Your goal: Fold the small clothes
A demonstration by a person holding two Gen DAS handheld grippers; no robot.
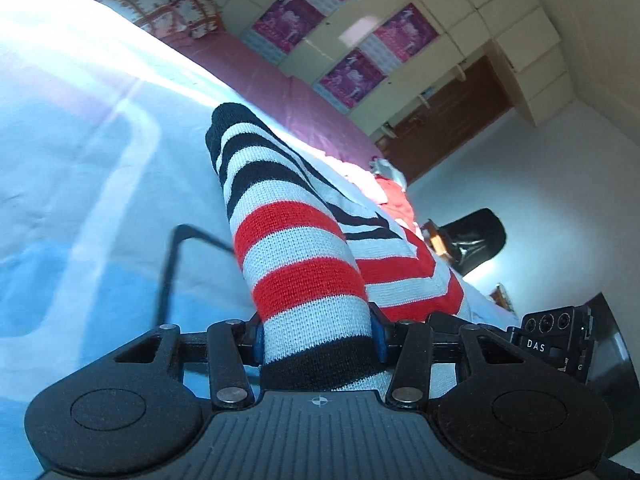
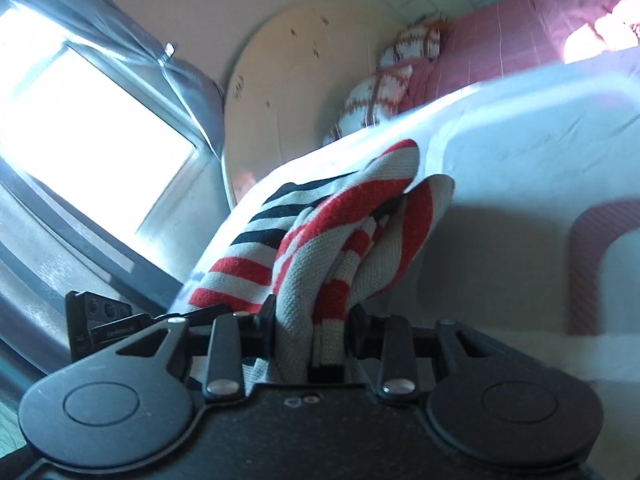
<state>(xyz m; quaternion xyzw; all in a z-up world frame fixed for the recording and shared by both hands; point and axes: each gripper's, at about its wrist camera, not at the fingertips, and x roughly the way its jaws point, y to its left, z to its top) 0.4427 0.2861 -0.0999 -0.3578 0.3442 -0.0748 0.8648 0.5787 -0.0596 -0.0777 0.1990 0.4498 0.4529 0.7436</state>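
A small knitted garment with red, white and black stripes [image 1: 304, 248] lies partly on a white sheet [image 1: 80, 140]. My left gripper [image 1: 318, 340] is shut on a rolled, sleeve-like part of it, the blue pads pressing both sides near the black cuff. In the right wrist view the same striped garment [image 2: 320, 248] is bunched in thick folds. There my right gripper [image 2: 314, 332] is shut on that bunch, with cloth hanging out ahead of the fingers. The rest of the garment trails across the sheet between the two grippers.
The white sheet [image 2: 520, 160] covers a raised surface beside a pink bed [image 1: 248, 76] with patterned pillows [image 2: 380, 92]. A black cable [image 1: 176, 256] loops over the sheet at left. The other gripper's body [image 1: 560, 340] shows at right. A bright window [image 2: 92, 140] is at left.
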